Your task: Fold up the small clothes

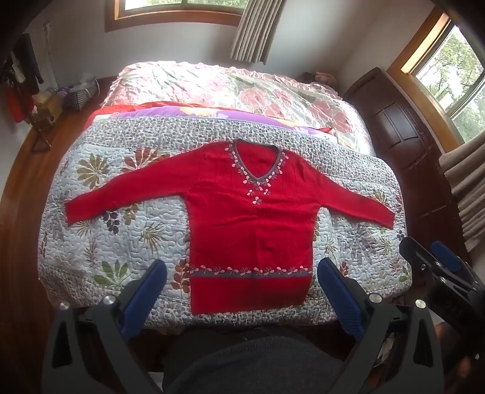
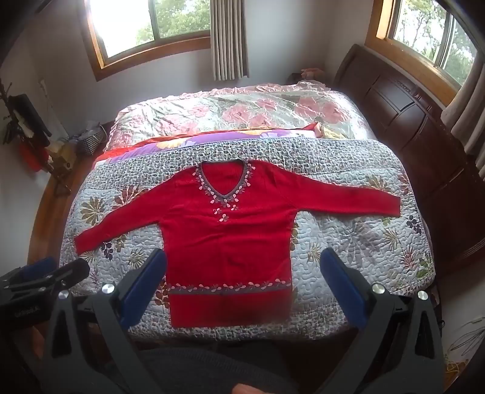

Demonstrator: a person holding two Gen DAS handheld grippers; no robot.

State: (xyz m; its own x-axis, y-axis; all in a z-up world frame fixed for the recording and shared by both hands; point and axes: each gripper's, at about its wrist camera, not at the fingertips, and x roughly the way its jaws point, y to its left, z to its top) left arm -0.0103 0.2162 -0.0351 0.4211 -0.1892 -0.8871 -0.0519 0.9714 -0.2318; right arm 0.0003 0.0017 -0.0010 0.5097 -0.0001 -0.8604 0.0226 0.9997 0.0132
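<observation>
The sweater [image 1: 251, 218] lies flat, front up, on the quilt [image 1: 127, 218] at the bed's near end. Its long axis runs hem-near to collar-far; the sleeves spread sideways. The left gripper [image 1: 242, 285] and right gripper [image 2: 244, 286] hang above the near edge, jaws spread wide, holding nothing. Only the right view shows both windows [image 2: 145, 27] fully.

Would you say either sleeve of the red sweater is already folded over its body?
No, the red sweater lies flat with both sleeves spread outward.
</observation>
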